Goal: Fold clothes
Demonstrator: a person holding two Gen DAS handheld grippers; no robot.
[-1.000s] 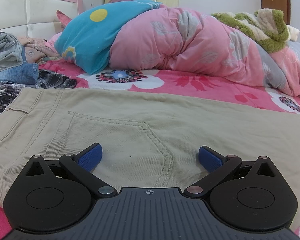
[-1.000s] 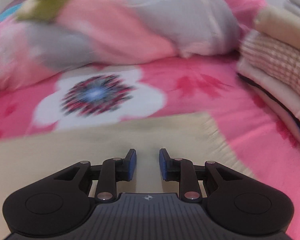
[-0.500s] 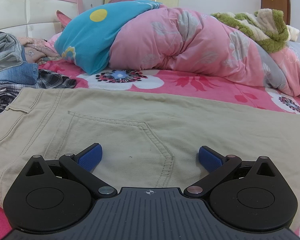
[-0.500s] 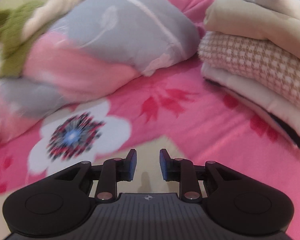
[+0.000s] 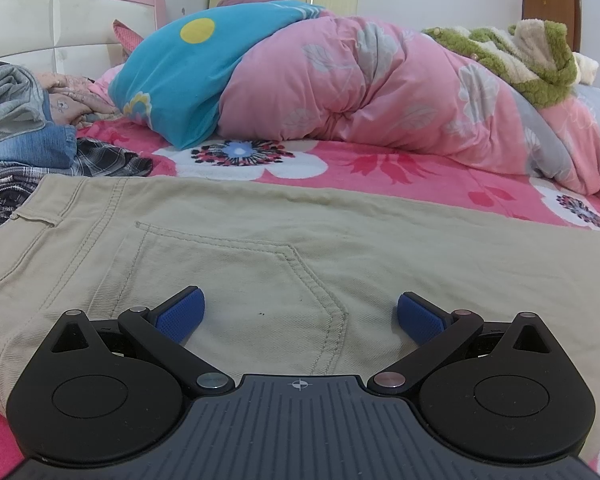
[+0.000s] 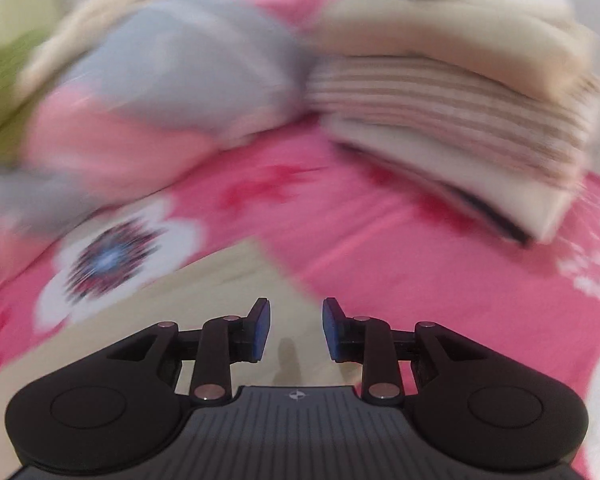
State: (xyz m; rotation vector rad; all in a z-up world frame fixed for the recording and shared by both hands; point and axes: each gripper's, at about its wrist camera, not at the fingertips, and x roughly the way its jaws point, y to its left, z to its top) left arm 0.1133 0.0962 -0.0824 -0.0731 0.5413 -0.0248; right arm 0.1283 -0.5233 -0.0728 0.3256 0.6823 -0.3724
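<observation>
Khaki twill fills the lower half of your left wrist view: the trousers (image 5: 300,248) lie spread flat on the bed (image 5: 400,168), back pocket (image 5: 236,280) facing up, waistband toward the left. Your left tongs (image 5: 300,312) sit low over that pocket with the blue pads (image 5: 180,314) spread wide and nothing between them; whether the pads touch the cloth you cannot tell from this angle. Left of the waistband a heap of unfolded clothes (image 5: 28,136) rests on the pink flowered sheet, with denim, grey knit and a dark plaid piece in it. Beyond the trousers a pink quilt (image 5: 360,92) is bunched up, a turquoise pillow (image 5: 188,76) leaning against its left end and a green fleecy blanket (image 5: 520,56) draped over its right.

Your right wrist view is heavily blurred. Your right tongs (image 6: 296,330) stand narrow and their jaws are opening, with nothing gripped; only the pale end of the trousers (image 6: 220,288) shows below and between the pads. That end of the trousers lies on the sheet near a white flower print. To the upper right a stack of folded clothes (image 6: 460,120) sits on the bed, cream and checked layers, well apart from the trousers.
</observation>
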